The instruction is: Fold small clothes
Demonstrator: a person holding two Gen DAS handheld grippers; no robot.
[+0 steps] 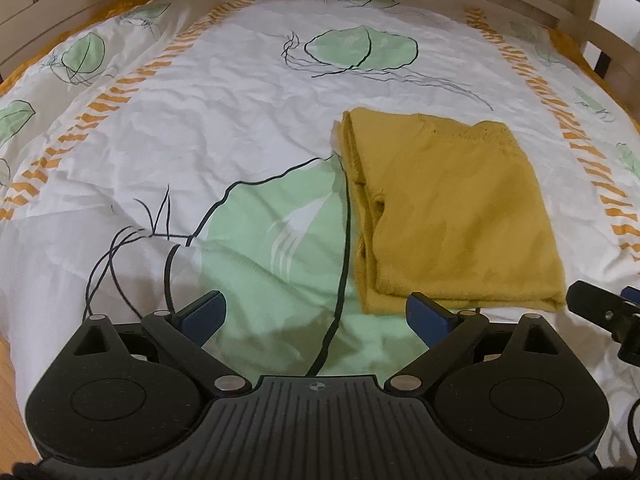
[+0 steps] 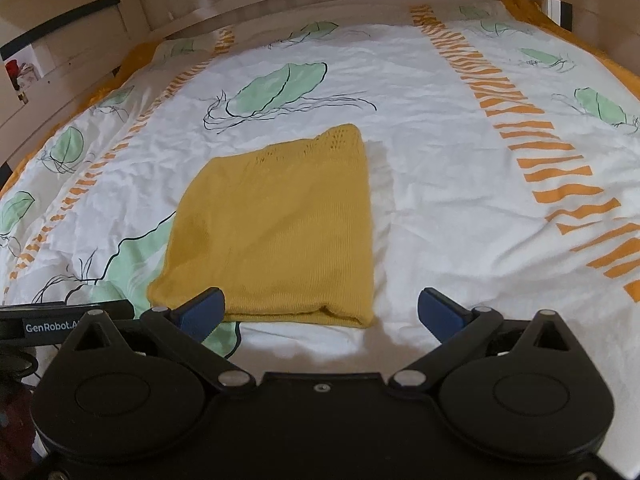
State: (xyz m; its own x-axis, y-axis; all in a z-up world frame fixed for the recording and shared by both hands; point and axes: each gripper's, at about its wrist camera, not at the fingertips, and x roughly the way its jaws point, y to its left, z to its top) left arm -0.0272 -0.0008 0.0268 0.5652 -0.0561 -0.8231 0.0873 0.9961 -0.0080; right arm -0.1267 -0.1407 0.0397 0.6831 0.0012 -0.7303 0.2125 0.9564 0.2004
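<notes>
While my left gripper [image 1: 316, 316] hangs wide open and empty over a green leaf on the quilt [image 1: 240, 120], I see the folded yellow knit [image 1: 452, 216] lying flat at its two o'clock, and my right gripper [image 2: 322, 312], equally wide, holds nothing just short of the knit's near edge.

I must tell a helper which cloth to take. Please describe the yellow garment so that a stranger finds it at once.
Look at the bed with the white cover printed with green leaves and orange stripes. Near its front edge lies a garment, folded flat into a rough rectangle. It is the only plain mustard-yellow knit there.
</notes>
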